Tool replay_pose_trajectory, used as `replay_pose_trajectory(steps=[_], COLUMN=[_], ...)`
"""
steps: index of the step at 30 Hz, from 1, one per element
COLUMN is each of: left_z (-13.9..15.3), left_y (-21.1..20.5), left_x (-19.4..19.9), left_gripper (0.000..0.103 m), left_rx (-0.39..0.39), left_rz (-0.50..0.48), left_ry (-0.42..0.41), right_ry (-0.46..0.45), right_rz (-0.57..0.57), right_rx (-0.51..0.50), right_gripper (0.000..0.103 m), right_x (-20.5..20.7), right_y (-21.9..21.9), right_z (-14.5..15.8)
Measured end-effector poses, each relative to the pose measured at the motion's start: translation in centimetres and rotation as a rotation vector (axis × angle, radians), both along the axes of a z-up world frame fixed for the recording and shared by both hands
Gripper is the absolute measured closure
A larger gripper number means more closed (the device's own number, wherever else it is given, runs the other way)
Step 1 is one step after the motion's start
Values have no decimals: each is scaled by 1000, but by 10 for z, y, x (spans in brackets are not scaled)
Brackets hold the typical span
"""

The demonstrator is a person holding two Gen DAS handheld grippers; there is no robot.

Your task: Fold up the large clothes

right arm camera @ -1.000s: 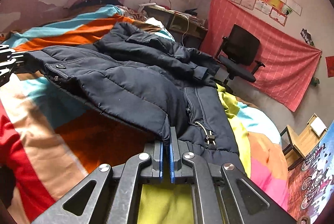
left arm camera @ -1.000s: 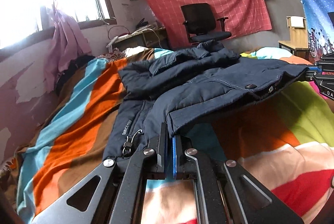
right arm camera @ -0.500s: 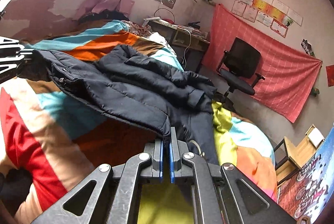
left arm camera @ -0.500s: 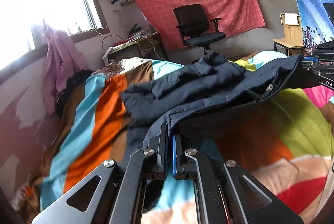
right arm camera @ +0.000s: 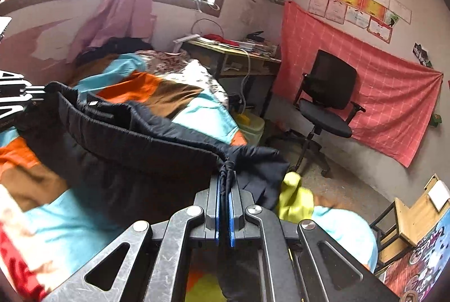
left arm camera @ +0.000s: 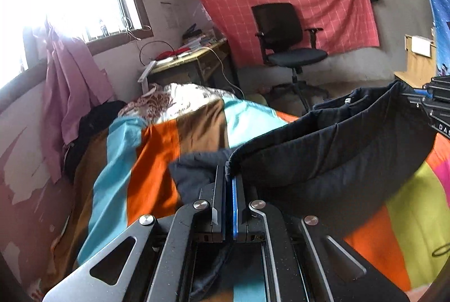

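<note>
Both tools, the left tool [left arm camera: 228, 181] and right tool [right arm camera: 225, 184], are clamping the dark puffy jacket [left arm camera: 332, 150]. A second ago it was lying on the striped bed [left arm camera: 157, 161]; now it is hanging above, ready for folding over.

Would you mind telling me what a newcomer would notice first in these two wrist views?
The dark padded jacket hangs stretched between the left gripper and the right gripper, each shut on an edge of it. Beneath it lies the brightly striped bedspread. Behind, a black office chair stands before a pink cloth on the wall.
</note>
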State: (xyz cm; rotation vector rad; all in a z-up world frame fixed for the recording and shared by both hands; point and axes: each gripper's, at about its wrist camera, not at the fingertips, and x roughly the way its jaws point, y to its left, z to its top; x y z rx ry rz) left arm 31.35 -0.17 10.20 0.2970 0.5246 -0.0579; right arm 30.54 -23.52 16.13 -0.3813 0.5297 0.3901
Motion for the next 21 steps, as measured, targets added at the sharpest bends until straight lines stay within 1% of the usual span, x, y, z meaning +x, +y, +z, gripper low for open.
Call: replay_pose_trajectory(steps=[4,7,11,16,21], left_z=[-10,-20,-39,-63,-87], left_y=[6,9,15,25,31], left_x=[47,81,118,151,170], left_gripper=[101,101,101,101,101], left_rx=[-29,-42,-51,-76,-88], left_rz=[11,29,63,103,127], left_ry=[-12,-16,-23,-4,13], right_ry=[-9,-2,3,9,7], right_rz=[-41,-75,-113,-138,-142], right_rx=[-35,-52,-47,-43,-79], right_gripper=[98,98,98,98,98], right_x=[48,83,123,161,189], right_y=[15,22,28,38,52], right_z=[-12,-29,-48,-67,-91])
